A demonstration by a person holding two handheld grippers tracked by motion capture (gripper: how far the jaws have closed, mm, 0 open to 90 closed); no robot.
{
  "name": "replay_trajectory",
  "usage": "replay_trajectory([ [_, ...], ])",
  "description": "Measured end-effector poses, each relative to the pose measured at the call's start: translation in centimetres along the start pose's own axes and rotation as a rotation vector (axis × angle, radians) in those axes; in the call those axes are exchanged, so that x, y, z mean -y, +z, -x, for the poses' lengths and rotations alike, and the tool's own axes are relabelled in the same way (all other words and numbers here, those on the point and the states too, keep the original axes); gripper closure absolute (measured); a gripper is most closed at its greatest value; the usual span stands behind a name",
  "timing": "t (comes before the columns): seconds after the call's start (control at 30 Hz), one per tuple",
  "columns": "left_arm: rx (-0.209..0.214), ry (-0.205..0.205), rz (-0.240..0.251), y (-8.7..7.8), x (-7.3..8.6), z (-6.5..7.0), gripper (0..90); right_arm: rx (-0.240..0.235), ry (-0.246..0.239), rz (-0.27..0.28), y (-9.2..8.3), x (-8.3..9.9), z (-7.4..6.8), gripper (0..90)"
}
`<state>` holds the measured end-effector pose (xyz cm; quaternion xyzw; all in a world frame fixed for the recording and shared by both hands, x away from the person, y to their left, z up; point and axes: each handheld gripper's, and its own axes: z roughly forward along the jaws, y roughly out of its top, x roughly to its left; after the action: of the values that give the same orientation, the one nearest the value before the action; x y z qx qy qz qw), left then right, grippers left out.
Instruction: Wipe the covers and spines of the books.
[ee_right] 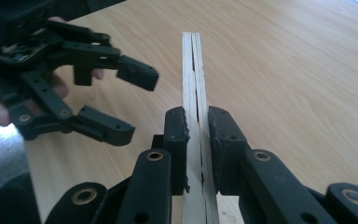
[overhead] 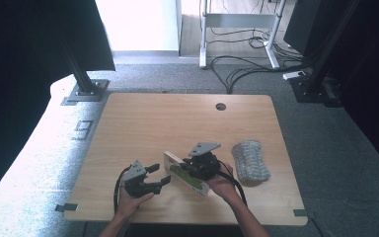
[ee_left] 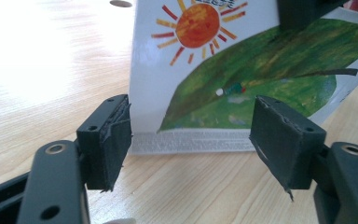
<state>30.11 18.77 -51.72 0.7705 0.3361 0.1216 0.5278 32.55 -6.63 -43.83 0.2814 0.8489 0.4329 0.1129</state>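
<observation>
A thick board book point(overhead: 185, 174) stands on edge on the wooden table point(overhead: 143, 128), near the front and a little right of the middle, held upright by the right gripper point(overhead: 201, 167). In the right gripper view that gripper point(ee_right: 197, 140) is clenched on the book point(ee_right: 194, 84): its two black pads press flat against the opposite covers, with the pale stacked page edges rising straight up between them. The book's cover point(ee_left: 242, 65) faces the left gripper and shows an orange sun with red and yellow rays over a large green leaf, with a tiny white dot and a small red and green mark on the leaf; its lower edge rests on the tabletop. The left gripper point(overhead: 154, 178) sits just to the left of the book, close but apart from it, pointing toward the cover. In its own view the left gripper point(ee_left: 191, 135) stands released, jaws spread wide with only bare table and the book's bottom edge showing beyond the gap; the pads touch nothing. From the right gripper view the left gripper point(ee_right: 121, 102) appears with both jaws parted, held in a hand. To the right of the book, well apart from both grippers, a grey knitted cloth point(overhead: 250, 160) lies bunched on the table. No container is on the table.
</observation>
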Motion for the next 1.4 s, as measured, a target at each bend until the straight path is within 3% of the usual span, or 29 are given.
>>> replay_trajectory([
  [0.33,0.036,0.018,-0.03,0.5,0.1,-0.5,25.2,-0.087,-0.072,-0.011,-0.1,0.3,-0.6,77.4],
  [0.73,0.094,0.066,-0.015,0.4,-0.4,-0.4,23.9,-0.148,-0.162,-0.03,0.5,0.1,-1.5,77.2],
  [1.1,0.127,0.096,-0.017,1.0,-0.5,-0.4,22.4,-0.169,-0.181,-0.021,0.7,0.0,-1.4,76.9],
  [1.23,0.11,0.107,-0.013,0.8,-0.4,-0.3,26.2,-0.156,-0.181,-0.008,0.7,0.1,-1.3,75.0],
  [1.4,0.095,0.125,-0.003,0.5,-0.1,-0.2,29.6,-0.142,-0.157,0.017,0.1,0.7,-0.9,66.5],
])
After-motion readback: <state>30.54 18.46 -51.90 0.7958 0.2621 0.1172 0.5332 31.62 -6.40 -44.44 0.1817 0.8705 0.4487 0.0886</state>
